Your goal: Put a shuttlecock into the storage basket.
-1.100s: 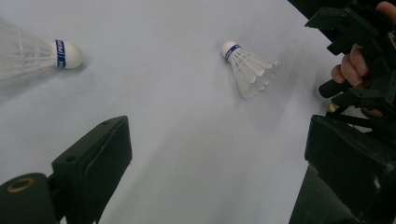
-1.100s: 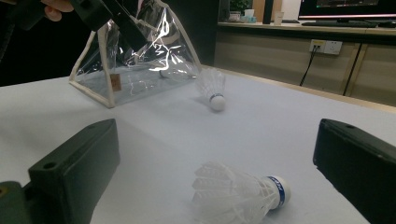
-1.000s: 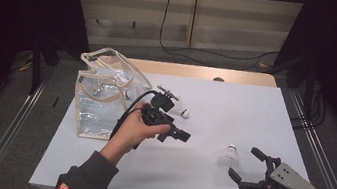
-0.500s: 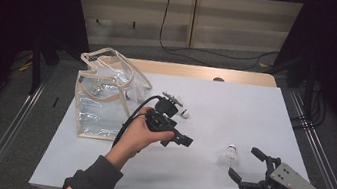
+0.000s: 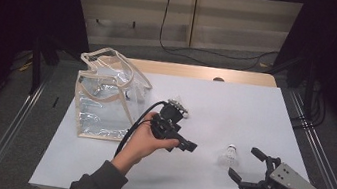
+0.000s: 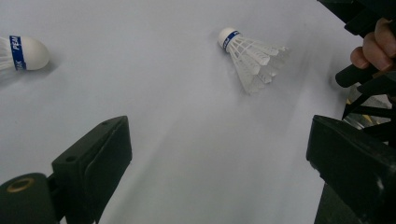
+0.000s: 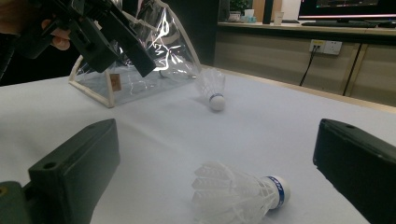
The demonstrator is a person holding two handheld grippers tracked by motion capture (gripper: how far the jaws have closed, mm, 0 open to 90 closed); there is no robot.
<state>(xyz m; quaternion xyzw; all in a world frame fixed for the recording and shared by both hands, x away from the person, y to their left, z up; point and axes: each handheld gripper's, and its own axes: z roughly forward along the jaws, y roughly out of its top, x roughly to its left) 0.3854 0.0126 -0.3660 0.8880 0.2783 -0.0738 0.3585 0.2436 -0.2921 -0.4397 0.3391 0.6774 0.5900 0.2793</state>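
Note:
Two white shuttlecocks with blue bands lie on the white table (image 5: 235, 109). One shuttlecock (image 5: 228, 155) (image 7: 243, 193) (image 6: 250, 60) rests between the two grippers, just in front of my right gripper (image 5: 243, 162) (image 7: 219, 128), which is open and empty near the front right corner. The other shuttlecock (image 5: 178, 105) (image 7: 212, 88) (image 6: 23, 53) lies mid-table, right behind my left gripper (image 5: 185, 140) (image 6: 219, 126). That gripper is held above the table, open and empty, jaws pointing toward the first shuttlecock.
A clear plastic bag (image 5: 105, 95) (image 7: 140, 70) with beige trim stands open at the table's left. The person's right hand (image 6: 373, 46) shows at the top right of the left gripper view. A cable trails from the left gripper.
My left gripper has moved a little to the right and toward the near edge, past the mid-table shuttlecock. The right gripper has stayed put.

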